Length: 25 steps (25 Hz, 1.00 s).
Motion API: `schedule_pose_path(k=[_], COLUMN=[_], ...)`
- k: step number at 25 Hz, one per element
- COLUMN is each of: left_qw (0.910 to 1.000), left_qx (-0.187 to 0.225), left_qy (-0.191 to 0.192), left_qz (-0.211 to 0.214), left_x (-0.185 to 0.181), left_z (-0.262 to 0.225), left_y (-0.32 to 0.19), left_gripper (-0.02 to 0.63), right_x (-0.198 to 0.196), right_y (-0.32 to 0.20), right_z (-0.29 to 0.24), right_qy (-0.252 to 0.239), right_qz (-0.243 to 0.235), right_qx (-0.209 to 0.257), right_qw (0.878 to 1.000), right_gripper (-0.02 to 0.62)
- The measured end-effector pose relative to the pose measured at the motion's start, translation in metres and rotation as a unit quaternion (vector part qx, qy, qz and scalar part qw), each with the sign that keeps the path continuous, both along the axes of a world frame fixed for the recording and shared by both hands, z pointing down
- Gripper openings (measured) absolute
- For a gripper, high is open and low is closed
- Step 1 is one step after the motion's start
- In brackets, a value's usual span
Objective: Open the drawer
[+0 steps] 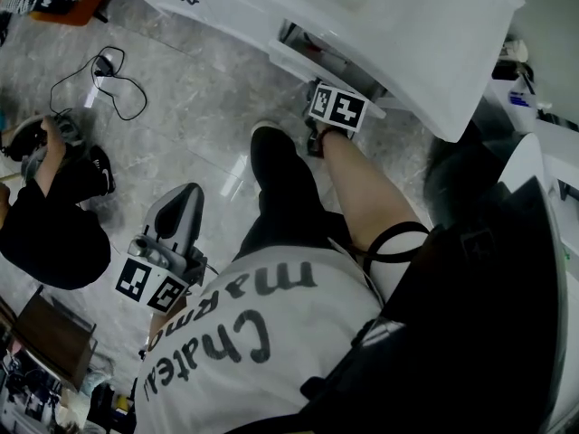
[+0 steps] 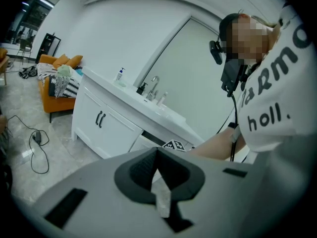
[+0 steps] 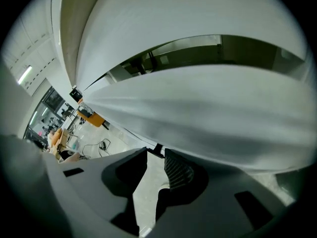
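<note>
At left, our left tool (image 1: 184,202) hangs over the floor (image 1: 181,89), its jaws closed together on nothing. At right, our right tool (image 3: 156,151) points down at the white drawer (image 3: 198,118) beneath the sink surface (image 1: 398,25). Its jaws stand narrowly apart with nothing between them. The drawer sits partly pulled out, with a dark gap above its front.

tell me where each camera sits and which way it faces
Head view: on the head, steeply down at shirt, leg, right arm, floor.
Left gripper view: on the left gripper, across the room at the vanity; right arm shows.
Right gripper view: on the right gripper, close at the drawer front; no body shows.
Head and left gripper views share the right gripper's marker cube and vanity.
</note>
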<state>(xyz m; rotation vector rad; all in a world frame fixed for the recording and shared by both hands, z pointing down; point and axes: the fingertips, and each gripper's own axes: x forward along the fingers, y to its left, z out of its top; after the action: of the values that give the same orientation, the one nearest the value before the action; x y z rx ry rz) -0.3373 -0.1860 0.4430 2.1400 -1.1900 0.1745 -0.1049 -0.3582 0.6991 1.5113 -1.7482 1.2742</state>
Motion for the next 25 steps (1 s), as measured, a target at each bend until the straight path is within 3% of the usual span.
schedule_pose_path(k=[7, 25], left_qw=[1.0000, 0.9998], left_qx=[0.000, 0.001], left_qy=[-0.007, 0.008], left_qz=[-0.004, -0.016], left_x=[-0.004, -0.020], left_z=[-0.001, -0.002], left_y=[0.015, 0.044], left_gripper=[0.008, 0.008], right_x=[-0.003, -0.020], right_y=[0.010, 0.039], right_z=[0.000, 0.001], right_qy=[0.016, 0.018], right_qz=[-0.020, -0.006], right_qx=[0.002, -0.031], right_qw=[1.000, 0.999], right_gripper=[0.110, 0.107])
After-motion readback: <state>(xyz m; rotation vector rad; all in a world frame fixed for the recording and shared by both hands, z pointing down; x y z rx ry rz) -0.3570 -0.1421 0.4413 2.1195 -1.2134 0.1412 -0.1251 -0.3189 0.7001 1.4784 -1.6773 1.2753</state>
